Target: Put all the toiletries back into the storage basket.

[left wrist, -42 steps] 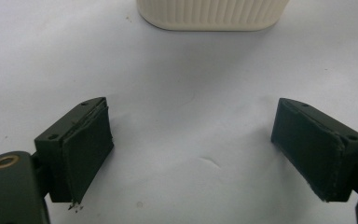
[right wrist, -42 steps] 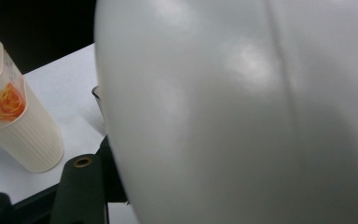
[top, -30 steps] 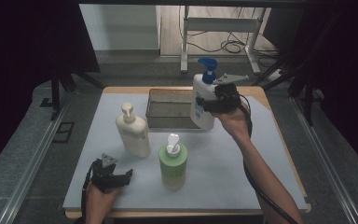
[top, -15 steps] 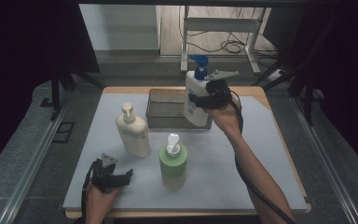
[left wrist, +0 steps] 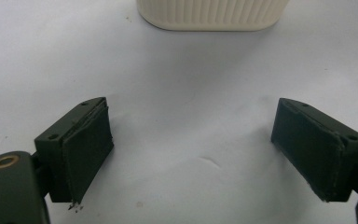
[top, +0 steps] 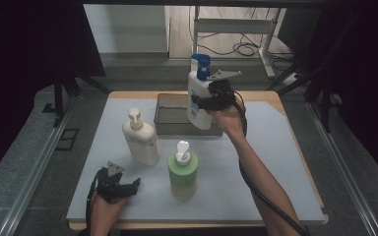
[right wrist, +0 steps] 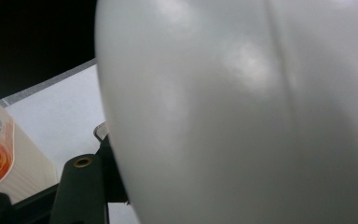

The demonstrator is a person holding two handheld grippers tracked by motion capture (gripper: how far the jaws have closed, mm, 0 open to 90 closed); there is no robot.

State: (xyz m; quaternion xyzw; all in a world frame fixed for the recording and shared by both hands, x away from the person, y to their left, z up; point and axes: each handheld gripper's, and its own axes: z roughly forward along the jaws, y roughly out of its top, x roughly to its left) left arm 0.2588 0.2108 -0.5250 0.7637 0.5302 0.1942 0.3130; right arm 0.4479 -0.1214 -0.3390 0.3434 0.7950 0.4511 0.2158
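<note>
High view: white pump bottle with blue pump (top: 198, 101) held aloft by the right gripper (top: 207, 102), clamped on its body, over the near edge of the grey tray (top: 170, 120). Could clip the tray wall if lowered too early. Left gripper (top: 123, 189) resting low near the cream bottle (top: 140, 137) and green bottle (top: 182, 169).

Left gripper view: jaws wide apart, nothing between, cream bottle base (left wrist: 213, 14) ahead.

Right gripper view: smooth white bottle wall (right wrist: 242, 116) pressed close; slick, rounded, liable to slip or swivel.
</note>
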